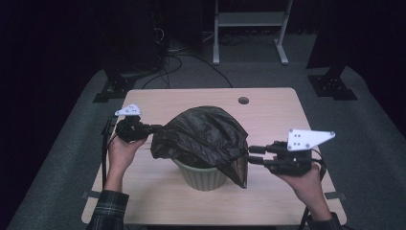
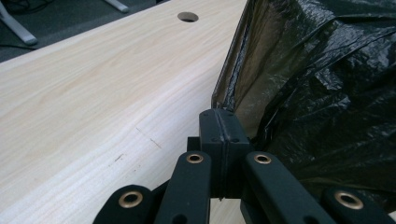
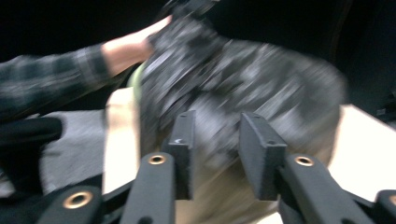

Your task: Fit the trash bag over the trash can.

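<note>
Over the green bin (image 1: 203,175), black bag (image 1: 206,134) (left tool (image 1: 154,128) clamped) blocks its mouth.

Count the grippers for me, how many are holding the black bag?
1. The left gripper has its jaws shut on the black bag's edge. The right gripper is open beside the bag over the green bin.

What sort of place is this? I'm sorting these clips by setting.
Probably a lab or recording workspace, not a home: a bare wooden table with a cable hole, grey carpet, loose cables, and a metal stand behind.
</note>
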`<state>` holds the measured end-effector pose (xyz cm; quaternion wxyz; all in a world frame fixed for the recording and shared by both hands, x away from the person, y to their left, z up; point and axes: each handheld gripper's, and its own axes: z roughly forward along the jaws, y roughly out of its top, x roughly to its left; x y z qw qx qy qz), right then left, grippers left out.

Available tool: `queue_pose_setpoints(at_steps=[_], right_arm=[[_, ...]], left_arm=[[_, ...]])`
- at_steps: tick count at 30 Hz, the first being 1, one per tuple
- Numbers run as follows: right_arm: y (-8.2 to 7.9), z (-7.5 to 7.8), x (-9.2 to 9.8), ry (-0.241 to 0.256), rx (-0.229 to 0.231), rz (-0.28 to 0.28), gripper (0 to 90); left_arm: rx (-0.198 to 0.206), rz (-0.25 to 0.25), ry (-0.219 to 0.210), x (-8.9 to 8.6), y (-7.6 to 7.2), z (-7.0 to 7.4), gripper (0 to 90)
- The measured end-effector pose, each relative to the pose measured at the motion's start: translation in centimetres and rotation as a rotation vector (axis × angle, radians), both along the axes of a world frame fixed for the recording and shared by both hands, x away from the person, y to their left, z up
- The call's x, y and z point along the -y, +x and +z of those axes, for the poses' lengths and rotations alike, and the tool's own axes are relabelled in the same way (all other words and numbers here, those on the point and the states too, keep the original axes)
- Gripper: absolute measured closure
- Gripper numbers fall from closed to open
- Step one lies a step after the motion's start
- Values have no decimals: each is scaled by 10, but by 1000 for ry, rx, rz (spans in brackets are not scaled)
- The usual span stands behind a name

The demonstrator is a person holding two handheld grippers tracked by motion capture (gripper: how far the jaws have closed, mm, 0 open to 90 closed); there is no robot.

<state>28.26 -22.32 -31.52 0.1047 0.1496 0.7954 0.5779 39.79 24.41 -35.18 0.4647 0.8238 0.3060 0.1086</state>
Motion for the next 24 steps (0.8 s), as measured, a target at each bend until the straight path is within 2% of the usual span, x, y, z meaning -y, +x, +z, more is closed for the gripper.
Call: queue_pose_setpoints(at_steps=[4, 6, 10, 14, 15, 16, 19, 22, 24], right_arm=[[28, 18, -7, 10, 2, -61, 578], [46, 20, -14, 0, -32, -73, 550], [77, 14, -29, -35, -86, -109, 520], [99, 5, -44, -85, -131, -127, 498], [101, 4, -46, -89, -121, -145, 556], [102, 3, -46, -85, -110, -154, 660], [108, 3, -47, -90, -106, -156, 817], [113, 2, -48, -84, -106, -153, 891], [116, 0, -47, -71, -101, -162, 897]], left_arm=[[10, -4, -2, 1, 1, 6, 900], [12, -5, -1, 2, 1, 7, 900], [18, -6, -7, 3, 2, 9, 900], [18, -7, -8, 2, 3, 8, 900], [19, -6, -9, 2, 3, 8, 900], [19, -6, -11, 2, 4, 8, 900], [17, -4, -13, 2, 5, 7, 900], [17, -2, -13, 2, 6, 6, 900], [17, -2, -15, 3, 6, 6, 900]])
